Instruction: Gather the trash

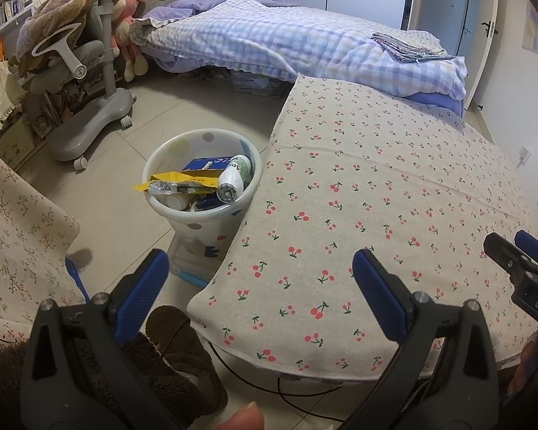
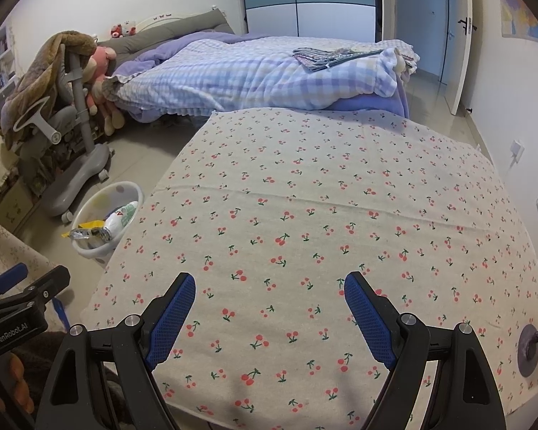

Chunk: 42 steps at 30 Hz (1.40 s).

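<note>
A bedroom, with both of my grippers poised over the near edge of a cloth-covered surface (image 2: 305, 186) printed with cherries. My left gripper (image 1: 260, 279) has its blue fingers (image 1: 143, 286) spread wide with nothing between them; one finger hangs over the floor off the surface's left edge, the other over the cloth near the near-left corner. My right gripper (image 2: 269, 294) is likewise wide open and empty, both fingers (image 2: 172, 315) above bare cloth at the near edge.

The trash lies well ahead and left of both sets of fingers, out of their reach: it sits in a white polka-dot bin (image 1: 161, 165) on the tiled floor (image 1: 125, 114), pressed against the surface's left edge. Inside the bin I can see a white bottle (image 1: 235, 177) with green print lying on its side, a yellow wrapper (image 1: 177, 183) hanging over the bin's left rim, and a blue carton (image 1: 204, 163) behind them. From the right wrist view the same bin (image 2: 89, 208) shows beside the left edge, partly hidden by the cloth.

Beyond stand a grey swivel chair (image 1: 89, 114) and a bed (image 1: 269, 43) with a checked quilt.
</note>
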Each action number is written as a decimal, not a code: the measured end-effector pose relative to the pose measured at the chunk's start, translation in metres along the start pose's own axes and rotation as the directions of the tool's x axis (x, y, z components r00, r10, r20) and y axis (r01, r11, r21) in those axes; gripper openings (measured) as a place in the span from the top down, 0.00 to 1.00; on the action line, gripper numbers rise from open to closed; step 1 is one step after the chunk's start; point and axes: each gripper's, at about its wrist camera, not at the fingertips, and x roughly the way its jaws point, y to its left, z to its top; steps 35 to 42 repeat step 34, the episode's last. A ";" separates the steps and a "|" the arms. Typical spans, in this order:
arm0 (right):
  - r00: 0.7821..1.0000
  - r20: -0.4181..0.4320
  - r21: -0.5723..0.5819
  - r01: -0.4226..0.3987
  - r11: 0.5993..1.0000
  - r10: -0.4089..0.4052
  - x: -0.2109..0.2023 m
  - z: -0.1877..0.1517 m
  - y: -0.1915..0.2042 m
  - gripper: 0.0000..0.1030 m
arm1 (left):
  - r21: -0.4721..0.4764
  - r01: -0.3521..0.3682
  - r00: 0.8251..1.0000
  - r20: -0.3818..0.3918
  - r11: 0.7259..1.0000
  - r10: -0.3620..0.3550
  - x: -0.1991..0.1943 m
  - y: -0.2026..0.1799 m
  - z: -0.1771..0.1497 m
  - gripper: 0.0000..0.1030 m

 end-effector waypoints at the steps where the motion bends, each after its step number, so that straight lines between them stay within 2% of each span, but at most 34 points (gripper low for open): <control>1: 1.000 0.000 -0.001 -0.001 1.000 0.001 0.000 0.000 0.000 0.16 | 0.000 0.000 1.000 0.000 1.000 0.000 0.000 0.000 0.000 0.01; 23: 1.000 0.002 0.001 0.000 1.000 0.000 -0.003 -0.002 0.000 0.16 | 0.005 -0.006 1.000 0.020 1.000 0.006 -0.003 0.001 0.001 0.01; 42: 1.000 -0.004 0.002 -0.009 1.000 0.009 -0.003 -0.004 0.002 0.16 | -0.004 0.008 1.000 0.003 1.000 -0.008 -0.003 0.002 0.002 0.01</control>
